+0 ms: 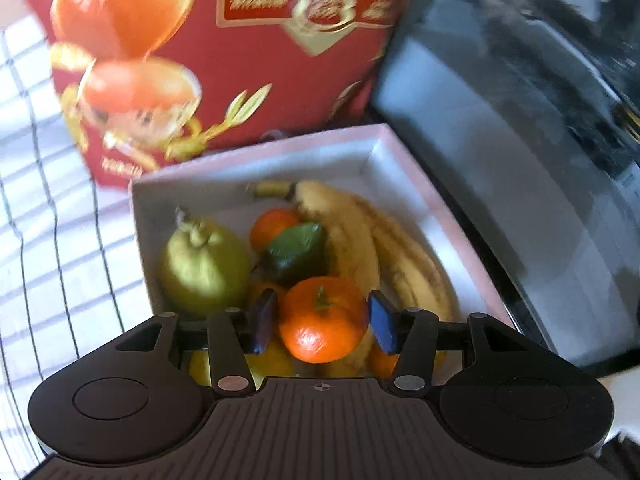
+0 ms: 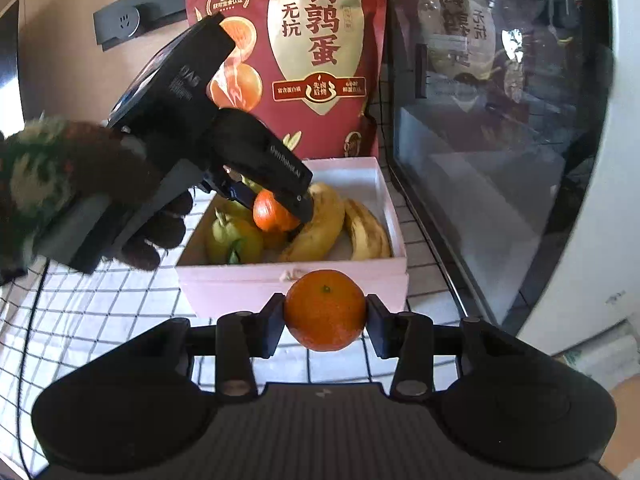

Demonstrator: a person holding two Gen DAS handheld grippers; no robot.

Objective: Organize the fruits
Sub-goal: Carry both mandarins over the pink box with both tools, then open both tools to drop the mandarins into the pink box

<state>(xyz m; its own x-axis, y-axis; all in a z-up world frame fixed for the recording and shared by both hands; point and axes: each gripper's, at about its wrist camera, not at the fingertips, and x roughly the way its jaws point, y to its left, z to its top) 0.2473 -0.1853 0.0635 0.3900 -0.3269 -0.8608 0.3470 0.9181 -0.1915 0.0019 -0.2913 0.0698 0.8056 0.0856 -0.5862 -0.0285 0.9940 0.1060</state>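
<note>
A pink box (image 1: 256, 152) (image 2: 240, 284) on the checked cloth holds bananas (image 1: 360, 240) (image 2: 320, 224), a green pear-like fruit (image 1: 204, 264) (image 2: 232, 236), a green leaf (image 1: 296, 244) and other tangerines (image 1: 272, 226). My left gripper (image 1: 323, 320) (image 2: 280, 210) hangs over the box, tilted down, its blue pads (image 1: 382, 322) shut on a tangerine (image 1: 322, 320) (image 2: 272, 212) just above the fruit pile. In front of the box's near wall my right gripper (image 2: 325, 312) is shut on a second tangerine (image 2: 325, 310), held above the cloth.
A red snack pouch (image 2: 312, 60) (image 1: 240, 40) stands behind the box. A dark glass-fronted appliance (image 2: 500, 140) (image 1: 500, 120) runs close along the box's right side. A gloved hand (image 2: 60, 184) holds the left gripper at the left. A wall socket (image 2: 124, 22) sits behind.
</note>
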